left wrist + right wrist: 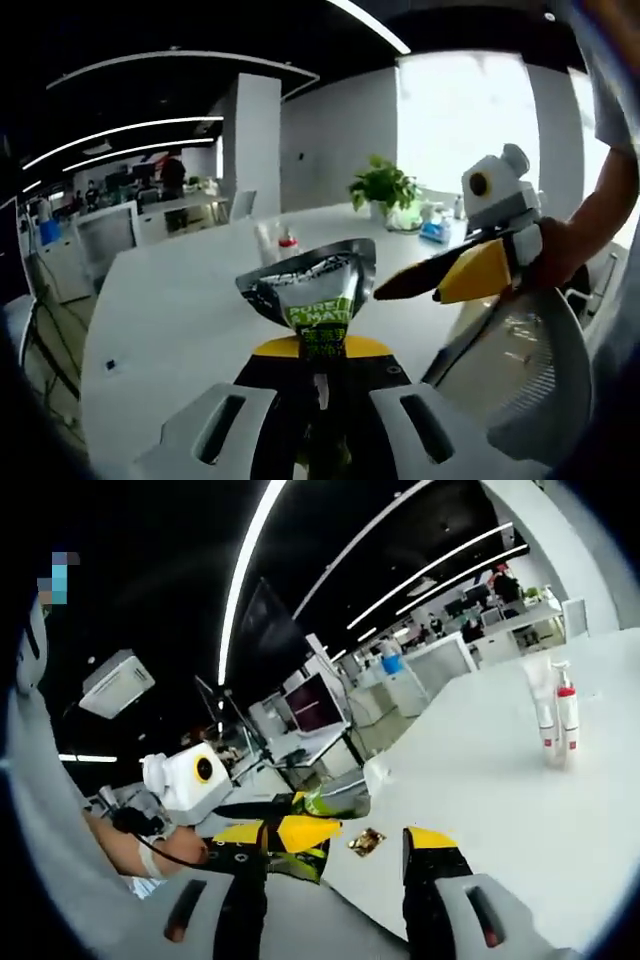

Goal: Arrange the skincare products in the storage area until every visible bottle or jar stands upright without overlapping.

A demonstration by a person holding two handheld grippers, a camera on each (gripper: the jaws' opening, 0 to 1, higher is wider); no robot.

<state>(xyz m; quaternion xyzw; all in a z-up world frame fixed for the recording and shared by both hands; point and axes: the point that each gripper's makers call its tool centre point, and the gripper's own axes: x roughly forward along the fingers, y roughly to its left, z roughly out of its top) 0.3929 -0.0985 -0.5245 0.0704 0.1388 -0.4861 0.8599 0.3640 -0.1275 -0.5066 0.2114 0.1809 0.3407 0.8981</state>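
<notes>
**Left gripper clamps a sachet above the worktop; right gripper open**

In the left gripper view the left gripper [318, 385] is closed on a silver sachet [312, 290] with a green label, held upright above the white worktop [170, 310]; beyond the sachet, farther along the worktop, stand two slim bottles [278, 244], one with a red collar, both upright and close together; further right of the sachet a potted plant [383, 188] sits near the window end of the worktop; right of the sachet, the right gripper [400, 287] comes in with its dark tip just beside the sachet's upper edge, a hand [560, 250] behind it.

In the right gripper view the left gripper [300, 830] shows left of the sachet [335, 802], gripping it; a small brown packet [366, 842] lies flat on the worktop [500, 800] just below the sachet; the right gripper [335, 880] has its jaws spread apart with nothing between them; well right of the sachet the two bottles [556, 720] stand upright, side by side, with red bands.
</notes>
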